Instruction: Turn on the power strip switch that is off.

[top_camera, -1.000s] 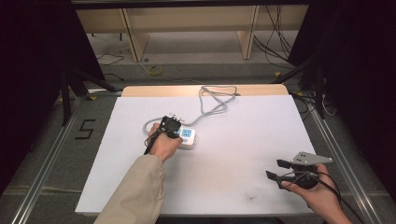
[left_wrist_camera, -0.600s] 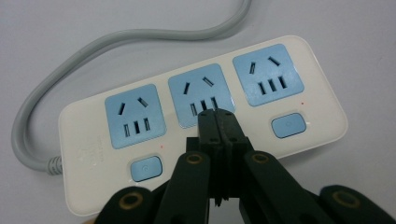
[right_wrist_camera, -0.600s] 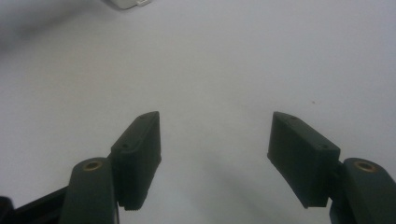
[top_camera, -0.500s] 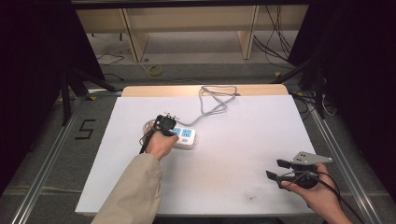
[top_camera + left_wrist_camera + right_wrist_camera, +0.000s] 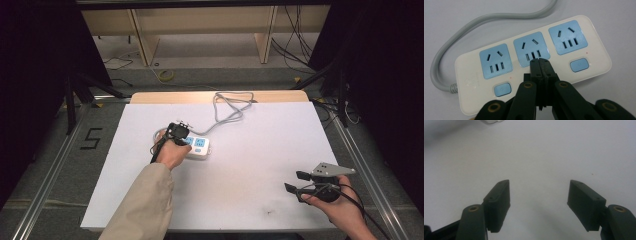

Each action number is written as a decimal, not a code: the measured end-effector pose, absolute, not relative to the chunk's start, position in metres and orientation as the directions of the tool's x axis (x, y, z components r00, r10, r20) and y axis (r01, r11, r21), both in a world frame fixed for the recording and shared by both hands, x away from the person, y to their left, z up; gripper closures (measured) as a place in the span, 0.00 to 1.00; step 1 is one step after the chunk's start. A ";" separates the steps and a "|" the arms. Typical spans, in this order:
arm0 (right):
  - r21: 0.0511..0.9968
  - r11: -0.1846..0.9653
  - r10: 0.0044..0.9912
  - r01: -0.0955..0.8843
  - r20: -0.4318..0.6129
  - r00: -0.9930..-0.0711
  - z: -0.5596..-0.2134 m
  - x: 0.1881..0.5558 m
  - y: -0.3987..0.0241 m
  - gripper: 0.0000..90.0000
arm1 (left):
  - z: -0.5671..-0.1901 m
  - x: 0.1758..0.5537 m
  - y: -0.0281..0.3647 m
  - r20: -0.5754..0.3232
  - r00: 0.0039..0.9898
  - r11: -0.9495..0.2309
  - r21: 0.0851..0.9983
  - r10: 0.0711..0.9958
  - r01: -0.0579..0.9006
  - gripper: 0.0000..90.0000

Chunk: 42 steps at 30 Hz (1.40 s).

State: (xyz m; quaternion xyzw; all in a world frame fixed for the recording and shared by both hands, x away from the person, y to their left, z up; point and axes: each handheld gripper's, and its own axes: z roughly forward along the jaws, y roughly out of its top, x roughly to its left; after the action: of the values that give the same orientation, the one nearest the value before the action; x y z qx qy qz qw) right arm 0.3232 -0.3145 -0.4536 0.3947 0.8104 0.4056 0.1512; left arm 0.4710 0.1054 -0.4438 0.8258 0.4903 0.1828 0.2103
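Where things are hidden: the left tool (image 5: 181, 131) and its hand (image 5: 172, 154) cover the near-left part of the power strip (image 5: 199, 147) in the high view, so just two of its blue faces show there.
Cut off: in the left tool's view its shut jaws stand in front of the strip's middle, so whether a third button sits behind them I cannot tell; the cord (image 5: 486, 18) runs out past the top edge.
Hard to make out: faint grey print beside the near button (image 5: 502, 89) is too small to read; whether the jaw tips touch the strip or hover just above it is not clear.
Power strip, place: on the white surface (image 5: 250, 165), left of centre, its grey cord (image 5: 227, 107) looping toward the far edge.
Power strip, make: glossy white plastic, a rounded oblong; three square light-blue socket panels (image 5: 495, 60) in a row, each with dark slots; rounded blue buttons along the near side, one of them at the right end (image 5: 579, 65), each with a tiny red dot close by.
Cord: smooth grey round cable, entering at a ribbed collar on the strip's left end.
Left tool: jaws pressed together with nothing between them, tips over the lower edge of the middle socket panel.
Right tool (image 5: 296, 182): jaws spread wide, empty, held in the right hand (image 5: 340, 210) near the surface's near-right corner, well apart from the strip.
Right tool, make: matte black blocky pads (image 5: 499, 197) on arms with brass-coloured rivets; a grey three-cornered plate on top.
Surface: plain matte white sheet with a pale wooden strip along the far edge.
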 end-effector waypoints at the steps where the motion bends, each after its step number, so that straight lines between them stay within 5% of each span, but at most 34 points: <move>1: 0.777 0.360 0.762 0.517 0.075 -0.643 -0.454 0.323 -0.314 0.39 | -0.444 0.472 0.105 0.100 0.454 -0.435 0.522 0.885 0.734 1.00; 42: 0.774 0.361 0.759 0.521 0.080 -0.646 -0.454 0.323 -0.313 0.39 | -0.443 0.476 0.097 0.135 0.453 -0.459 0.476 0.881 0.751 1.00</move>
State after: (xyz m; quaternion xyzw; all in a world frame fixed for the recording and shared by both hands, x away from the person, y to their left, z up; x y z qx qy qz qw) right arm 0.3234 -0.3126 -0.4536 0.3942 0.8117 0.4049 0.1473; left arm 0.4762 0.0973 -0.4432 0.8338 0.4893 0.1847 0.1769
